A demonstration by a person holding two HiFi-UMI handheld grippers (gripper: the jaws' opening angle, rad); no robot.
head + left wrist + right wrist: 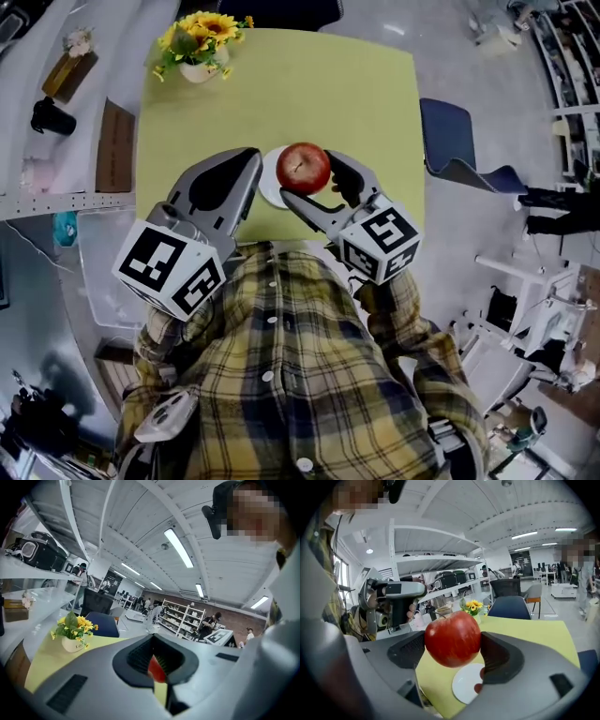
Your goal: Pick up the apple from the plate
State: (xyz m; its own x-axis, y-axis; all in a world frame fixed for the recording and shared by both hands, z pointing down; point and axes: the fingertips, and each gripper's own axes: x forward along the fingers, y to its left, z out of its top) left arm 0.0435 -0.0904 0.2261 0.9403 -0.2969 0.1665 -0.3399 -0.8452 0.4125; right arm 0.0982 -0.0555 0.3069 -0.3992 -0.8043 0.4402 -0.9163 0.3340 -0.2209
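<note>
The person's yellow plaid shirt (pixel 300 366) is nearest, with both arms held out over the worktop (pixel 319 89). Each hand carries a grey tool with a black-and-white marker cube at its back.

The left claw (pixel 251 159) points up the near left part of the worktop. Its jaws are drawn together so that the tips meet. Only the dark hollow between the pads is left, and nothing sits in it. A sliver of red shows through that hollow in the left gripper view.

Just to its right, the right claw (pixel 453 641) is closed on the apple (pixel 303 167). One dark pad presses on each side of the red fruit, and its stalk points upward. The apple is held up in the air, clear of the worktop.

Below the apple lies the white plate (pixel 269 186), bare, close to the near edge of the yellow-green worktop. The left claw's tip is just beside the plate's left rim.

At the far left corner stands a small white pot of yellow flowers (pixel 200 47), well apart from the plate. A blue chair (pixel 452 139) stands off the right side. A pale shelf on the left holds a black cup (pixel 52 116).
</note>
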